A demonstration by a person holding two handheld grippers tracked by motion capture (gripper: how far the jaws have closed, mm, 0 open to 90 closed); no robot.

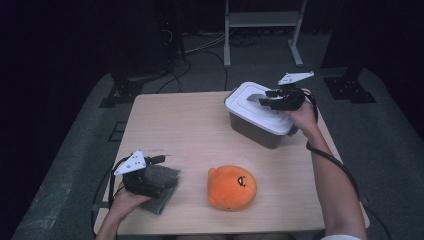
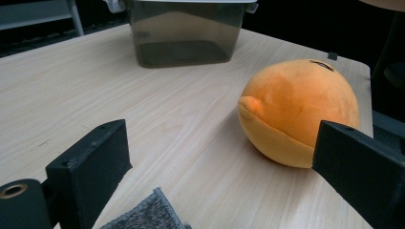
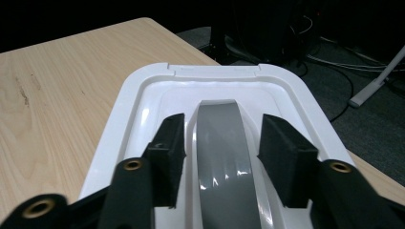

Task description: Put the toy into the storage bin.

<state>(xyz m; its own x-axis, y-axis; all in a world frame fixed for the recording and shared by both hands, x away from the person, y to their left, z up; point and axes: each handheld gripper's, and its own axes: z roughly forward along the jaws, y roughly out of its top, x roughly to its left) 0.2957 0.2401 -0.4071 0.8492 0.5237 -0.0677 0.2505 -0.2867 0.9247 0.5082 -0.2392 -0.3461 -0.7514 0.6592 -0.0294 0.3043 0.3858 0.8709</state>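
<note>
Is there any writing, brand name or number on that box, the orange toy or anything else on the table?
None can be read. The white lid and its grey handle are bare, and so is the box. The orange plush toy carries only a dark stitched face mark, no letters. The grey cloth is plain.

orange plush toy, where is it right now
In the high view the orange plush toy lies on the table's near edge, right of the grey cloth and nearer than the lidded bin.

The left gripper [image 1: 159, 161] is resting low with jaws spread wide; the right gripper [image 1: 266, 98] is reaching forward, arm extended, jaws parted.
</note>
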